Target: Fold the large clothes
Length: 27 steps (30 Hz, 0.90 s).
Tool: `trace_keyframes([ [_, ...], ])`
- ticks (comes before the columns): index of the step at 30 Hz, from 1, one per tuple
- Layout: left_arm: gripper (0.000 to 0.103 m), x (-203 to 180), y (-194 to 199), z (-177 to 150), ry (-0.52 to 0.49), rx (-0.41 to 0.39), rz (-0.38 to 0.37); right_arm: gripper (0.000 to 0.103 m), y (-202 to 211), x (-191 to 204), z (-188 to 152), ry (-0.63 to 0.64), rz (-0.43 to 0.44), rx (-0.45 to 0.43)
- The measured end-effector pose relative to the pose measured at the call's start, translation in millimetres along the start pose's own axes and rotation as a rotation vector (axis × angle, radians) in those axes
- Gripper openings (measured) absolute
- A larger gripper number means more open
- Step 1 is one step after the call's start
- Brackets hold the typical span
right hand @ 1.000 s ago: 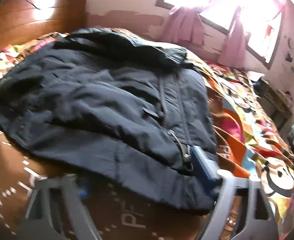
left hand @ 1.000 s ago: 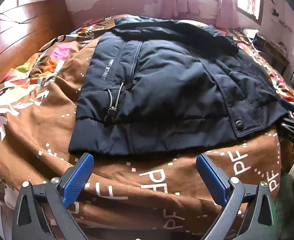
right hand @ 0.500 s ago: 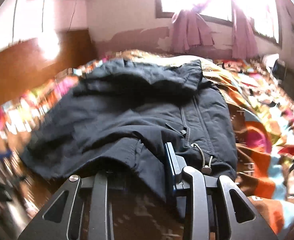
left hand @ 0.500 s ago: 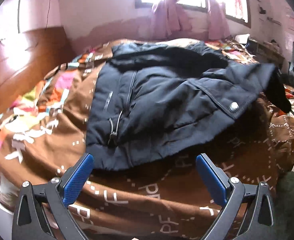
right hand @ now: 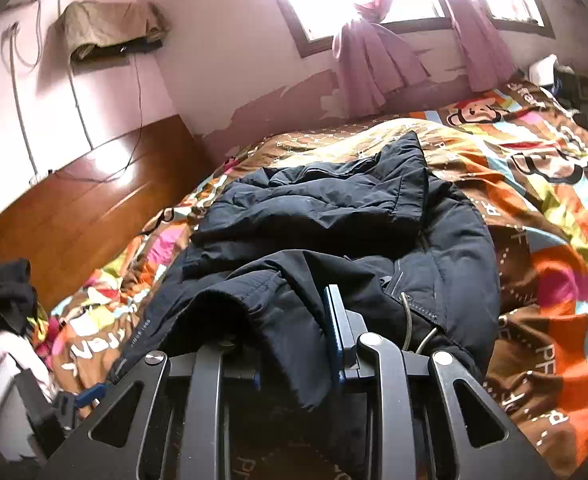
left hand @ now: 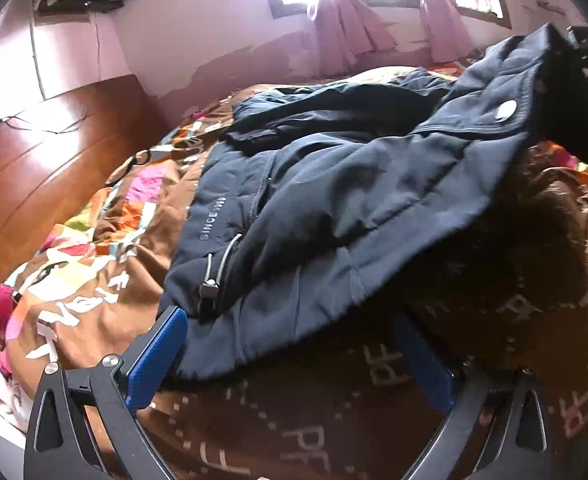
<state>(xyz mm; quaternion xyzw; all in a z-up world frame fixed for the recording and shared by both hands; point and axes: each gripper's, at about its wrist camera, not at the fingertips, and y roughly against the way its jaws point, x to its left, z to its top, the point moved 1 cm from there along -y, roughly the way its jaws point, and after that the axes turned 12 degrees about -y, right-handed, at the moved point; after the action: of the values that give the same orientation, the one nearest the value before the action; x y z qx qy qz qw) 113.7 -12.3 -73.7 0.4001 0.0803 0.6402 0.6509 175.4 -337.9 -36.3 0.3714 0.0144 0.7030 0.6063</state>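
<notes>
One dark navy padded jacket (right hand: 333, 216) lies on the brown patterned bedspread (right hand: 533, 240), its near hem corner lifted clear of the bed. The right gripper (right hand: 294, 332) is closing its two blue-padded fingers on that raised corner, cloth bunched between them. At seven o'clock from the jacket, the left gripper (left hand: 290, 360) stands spread wide, its two blue pads (left hand: 154, 360) grasping nothing, one touching the hem. At twelve o'clock hang two pink curtains (right hand: 373, 68).
</notes>
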Motion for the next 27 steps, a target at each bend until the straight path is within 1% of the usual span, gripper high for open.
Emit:
trace_keyframes([
  [3,0.103,4,-7,-1,0.004,0.038,0.099,0.022,0,-3,-2,-0.015,0.000,0.008],
  [5,0.103,15,-9,-3,0.031,0.060,0.159,0.022,1,-7,-5,-0.015,-0.005,0.016],
  [8,0.103,32,-7,-3,0.091,0.065,0.190,0.022,3,-12,-9,-0.020,-0.019,0.028],
  [9,0.102,36,-6,-3,0.103,0.058,0.196,0.022,4,-15,-12,-0.014,-0.029,0.032],
  [11,0.098,44,0,2,0.109,0.026,0.235,0.022,6,-18,-16,0.003,-0.048,0.038],
  [12,0.096,46,2,4,0.105,0.014,0.243,0.022,6,-20,-19,0.023,-0.058,0.048],
  [15,0.095,51,15,17,0.073,-0.057,0.289,0.023,6,-24,-26,0.097,-0.111,0.074],
  [17,0.095,48,21,27,0.019,-0.096,0.311,0.023,4,-28,-32,0.133,-0.150,0.100],
  [20,0.089,40,25,35,-0.066,-0.138,0.324,0.023,-3,-36,-37,0.161,-0.199,0.150],
  [21,0.086,36,26,36,-0.094,-0.148,0.325,0.024,-5,-38,-40,0.170,-0.217,0.166],
  [23,0.080,30,25,35,-0.143,-0.152,0.314,0.032,-11,-44,-48,0.198,-0.267,0.211],
  [24,0.072,29,24,34,-0.148,-0.145,0.295,0.034,-14,-48,-53,0.215,-0.297,0.231],
  [25,0.065,28,23,32,-0.146,-0.139,0.275,0.036,-16,-52,-56,0.223,-0.311,0.241],
  [26,0.061,28,21,30,-0.135,-0.128,0.240,0.036,-16,-55,-60,0.227,-0.318,0.251],
  [27,0.053,28,20,29,-0.128,-0.121,0.219,0.037,-17,-58,-62,0.229,-0.323,0.258],
])
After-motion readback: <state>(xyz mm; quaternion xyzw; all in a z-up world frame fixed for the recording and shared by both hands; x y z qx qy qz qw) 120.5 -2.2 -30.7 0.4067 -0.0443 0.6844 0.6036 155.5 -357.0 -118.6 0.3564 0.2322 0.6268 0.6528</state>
